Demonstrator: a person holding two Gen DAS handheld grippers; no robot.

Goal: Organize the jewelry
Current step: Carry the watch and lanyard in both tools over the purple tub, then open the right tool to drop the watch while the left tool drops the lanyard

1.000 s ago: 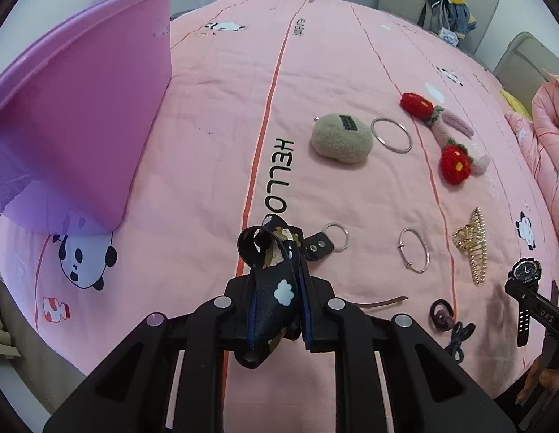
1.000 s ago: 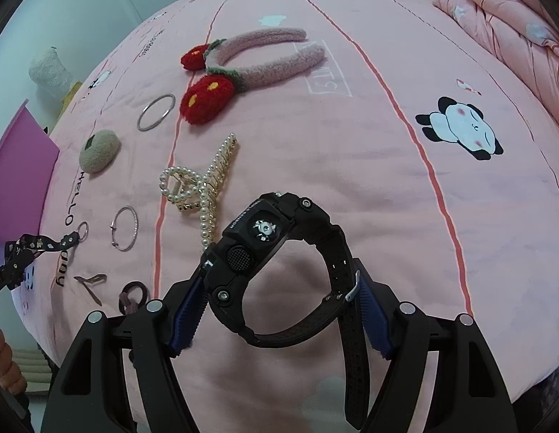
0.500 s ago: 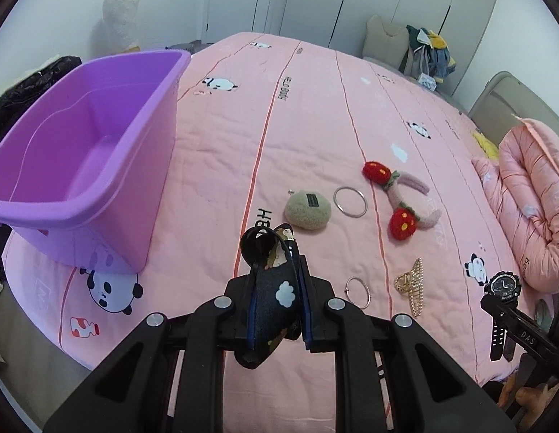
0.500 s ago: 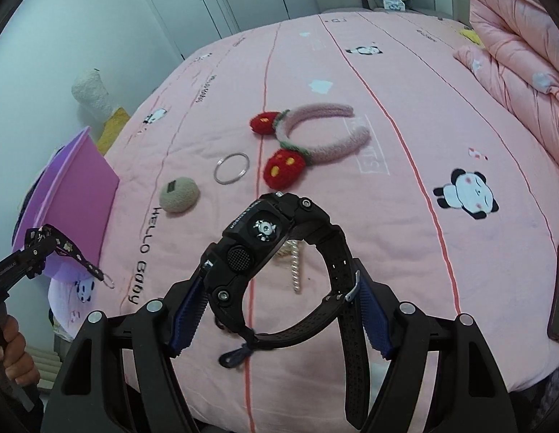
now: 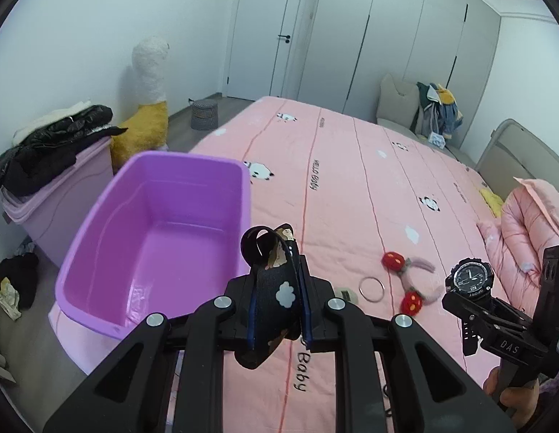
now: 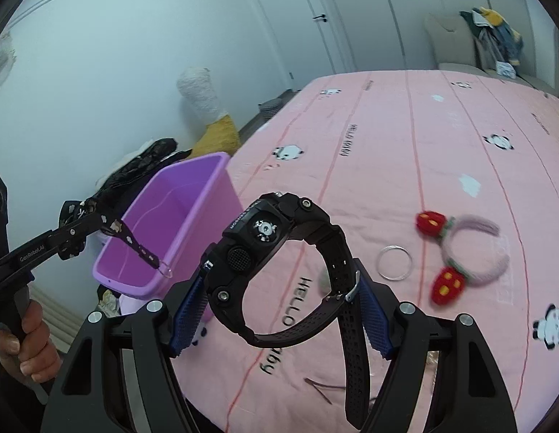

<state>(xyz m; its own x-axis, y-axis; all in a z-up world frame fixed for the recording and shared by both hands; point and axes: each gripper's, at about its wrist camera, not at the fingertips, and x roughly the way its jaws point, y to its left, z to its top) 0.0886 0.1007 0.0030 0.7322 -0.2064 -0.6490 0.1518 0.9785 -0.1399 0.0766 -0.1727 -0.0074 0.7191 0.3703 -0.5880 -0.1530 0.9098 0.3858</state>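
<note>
The left gripper has its fingers clenched on a black patterned keychain strap, pinched flat across its cloth middle; from the right wrist view its free end dangles with a small metal ring over the purple bin. It looks light, soft and floppy, so the middle is a fair place to hold it, though the loose tail will likely swing and could catch the bin's rim. The right gripper has its fingers closed on a black sports watch, gripped across the looped band with the case riding above and a strap tail hanging down. The watch seems the heavier piece, with a stiff case and springy rubber band; holding the band's sides should serve, yet it may pivot under the case's weight. Out on the pink bed lie a strawberry headband and a silver bangle, well apart from the bin. Compared with a second ago, both grippers have risen well above the bed and turned toward the bin: its open inside now shows in the left view where only its side wall did, and the jewellery on the bed looks far smaller.
</note>
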